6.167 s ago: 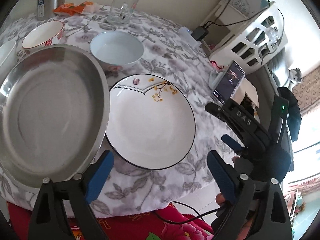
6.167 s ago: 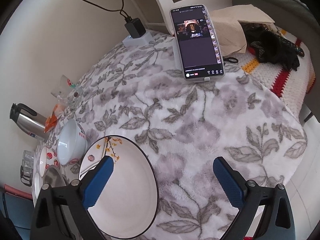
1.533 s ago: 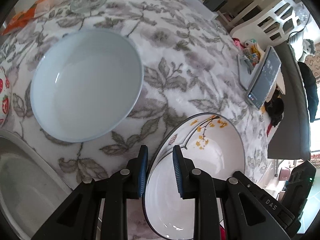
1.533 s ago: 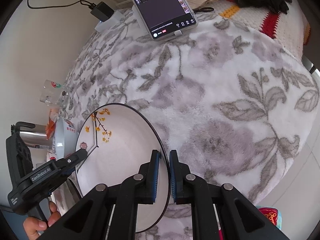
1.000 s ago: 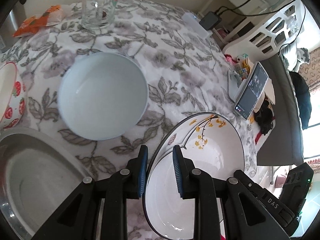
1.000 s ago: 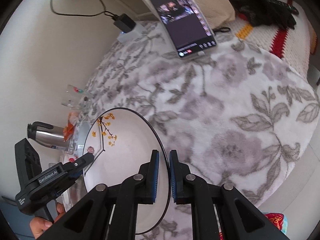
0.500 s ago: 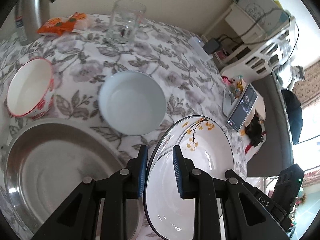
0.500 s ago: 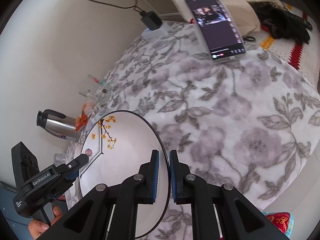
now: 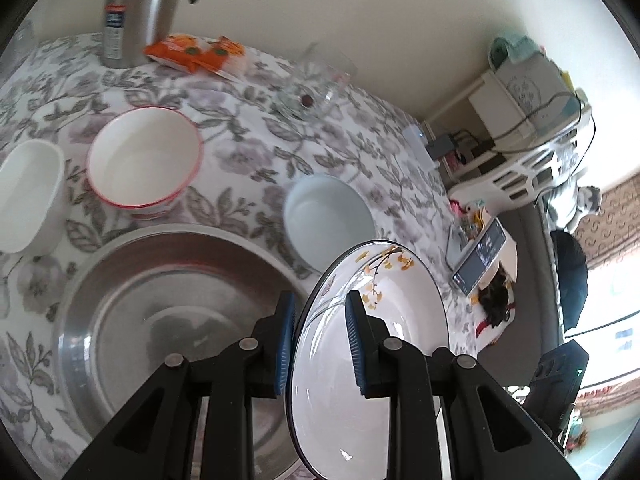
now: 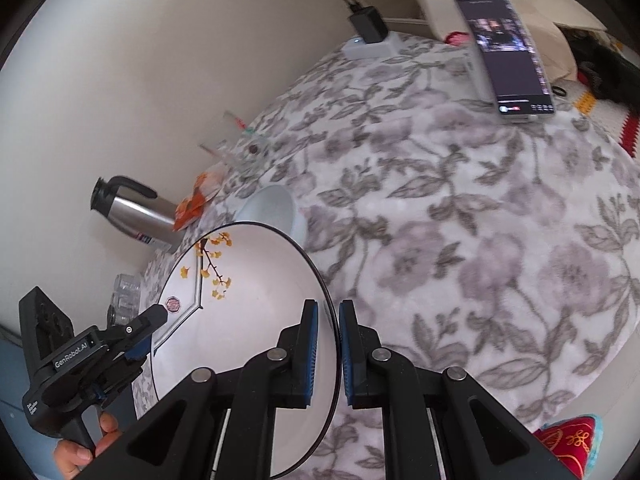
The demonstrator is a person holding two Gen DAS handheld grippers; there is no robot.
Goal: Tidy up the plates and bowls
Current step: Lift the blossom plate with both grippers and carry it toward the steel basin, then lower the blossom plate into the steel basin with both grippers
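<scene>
Both grippers hold one white plate with a black rim and yellow blossoms point(image 9: 392, 320), lifted above the table. My left gripper point(image 9: 318, 340) is shut on its left rim. My right gripper point(image 10: 328, 344) is shut on its right rim point(image 10: 248, 300). Below and left lies a large steel pan point(image 9: 160, 312). On the cloth stand a pale blue bowl point(image 9: 328, 220), a red-rimmed bowl point(image 9: 144, 160) and a white bowl point(image 9: 28, 196). The blue bowl also shows in the right wrist view point(image 10: 272, 208).
A steel thermos point(image 9: 136, 8), an orange snack packet point(image 9: 196, 52) and a glass point(image 9: 316, 88) stand at the table's far side. A phone on a stand point(image 10: 508, 52) and a charger point(image 10: 368, 28) are at the right edge. The floral cloth point(image 10: 480, 240) covers the table.
Both grippers closed on the plate's opposite rims and lifted it. Over the last second it has risen higher and moved left, now partly over the steel pan.
</scene>
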